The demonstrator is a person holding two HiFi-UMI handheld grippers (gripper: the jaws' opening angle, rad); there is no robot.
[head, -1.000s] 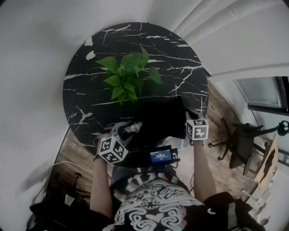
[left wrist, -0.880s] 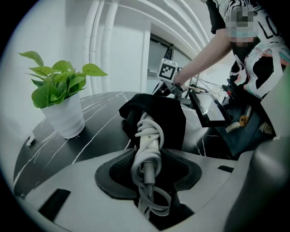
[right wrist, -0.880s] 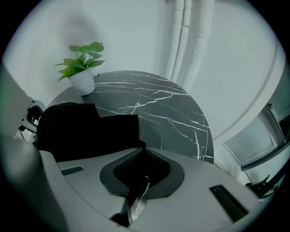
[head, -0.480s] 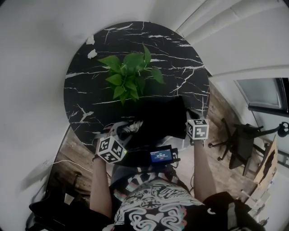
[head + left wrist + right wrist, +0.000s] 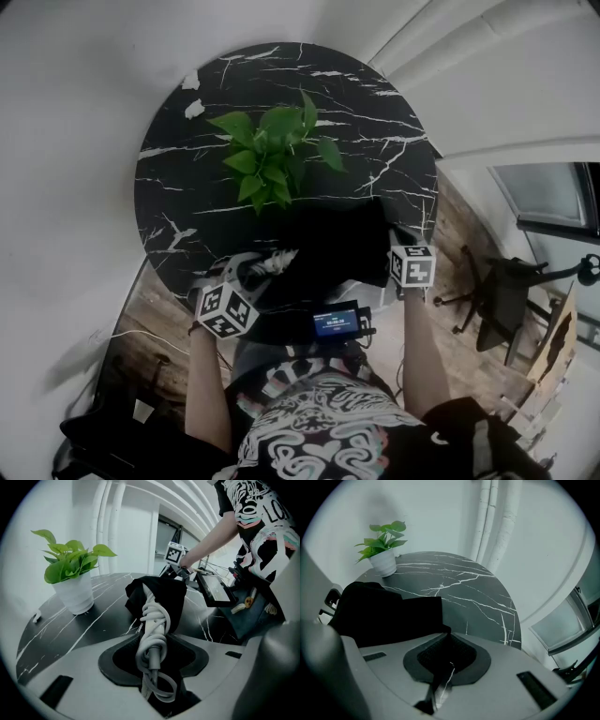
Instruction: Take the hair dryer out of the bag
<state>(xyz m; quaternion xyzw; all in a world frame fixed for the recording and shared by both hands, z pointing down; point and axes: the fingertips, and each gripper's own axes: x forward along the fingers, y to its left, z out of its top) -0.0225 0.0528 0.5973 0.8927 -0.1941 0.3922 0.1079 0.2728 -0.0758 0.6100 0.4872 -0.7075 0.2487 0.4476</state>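
Note:
A black cloth bag point(image 5: 328, 246) lies at the near edge of the round black marble table point(image 5: 375, 122). The hair dryer's handle point(image 5: 152, 620), wrapped in its white cord, sticks out of the bag's mouth point(image 5: 173, 597). My left gripper point(image 5: 152, 654) is shut on that cord-wrapped handle; in the head view the gripper point(image 5: 255, 274) sits at the bag's left end, by the white cord point(image 5: 272, 263). My right gripper point(image 5: 447, 639) is shut on a corner of the bag point(image 5: 379, 613), at the bag's right end point(image 5: 394, 242). The dryer's body is hidden inside the bag.
A potted green plant point(image 5: 272, 155) in a white pot point(image 5: 75, 595) stands behind the bag, mid-table. A small device with a lit screen point(image 5: 337, 323) hangs at the person's chest. An office chair point(image 5: 502, 291) stands on the wooden floor to the right.
My left gripper has edged slightly to the left with the dryer handle in it. The right gripper and the bag have stayed put.

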